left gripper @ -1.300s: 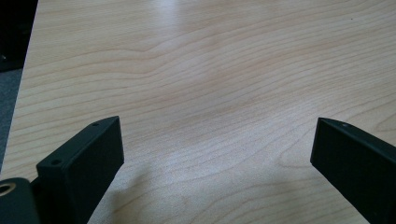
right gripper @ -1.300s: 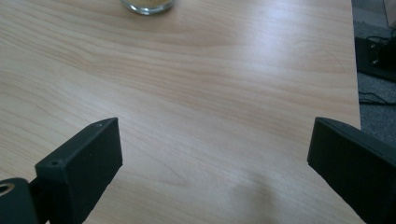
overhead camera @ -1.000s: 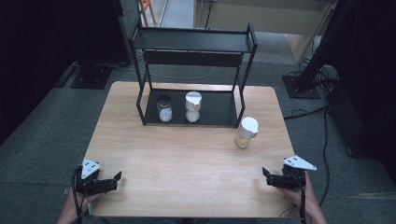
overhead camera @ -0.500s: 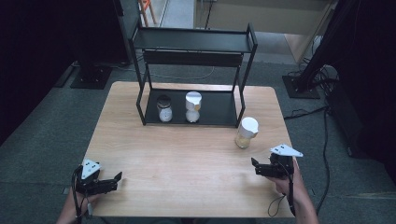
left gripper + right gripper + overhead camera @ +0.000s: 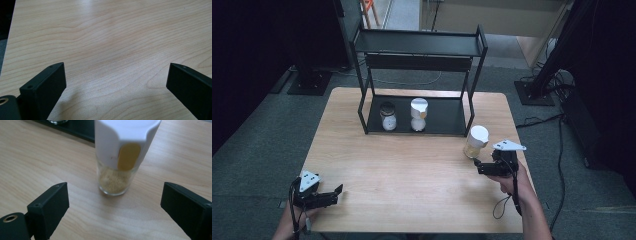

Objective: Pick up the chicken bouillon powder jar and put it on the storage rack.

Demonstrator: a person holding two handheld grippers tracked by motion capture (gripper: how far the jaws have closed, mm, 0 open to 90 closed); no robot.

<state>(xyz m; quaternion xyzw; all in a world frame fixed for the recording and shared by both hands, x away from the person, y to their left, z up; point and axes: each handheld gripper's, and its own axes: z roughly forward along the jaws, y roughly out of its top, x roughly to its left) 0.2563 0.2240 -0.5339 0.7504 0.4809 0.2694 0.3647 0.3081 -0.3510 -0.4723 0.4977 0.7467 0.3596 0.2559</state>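
Where rack (image 5: 419, 44) stands, two jars (image 5: 388, 116).

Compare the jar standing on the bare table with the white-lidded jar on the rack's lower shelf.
The table jar stands outside the rack, off its right end; the shelf jar stands inside. The table jar holds yellowish granules; the shelf jar's contents look white. Both are upright, with white caps.

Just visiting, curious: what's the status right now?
Both tongs open: left idle, right facing the jar on the table. Not gripped yet. Nothing between.

wooden table (image 5: 412, 165), black shelf rack (image 5: 419, 45), grey carpet (image 5: 257, 135)
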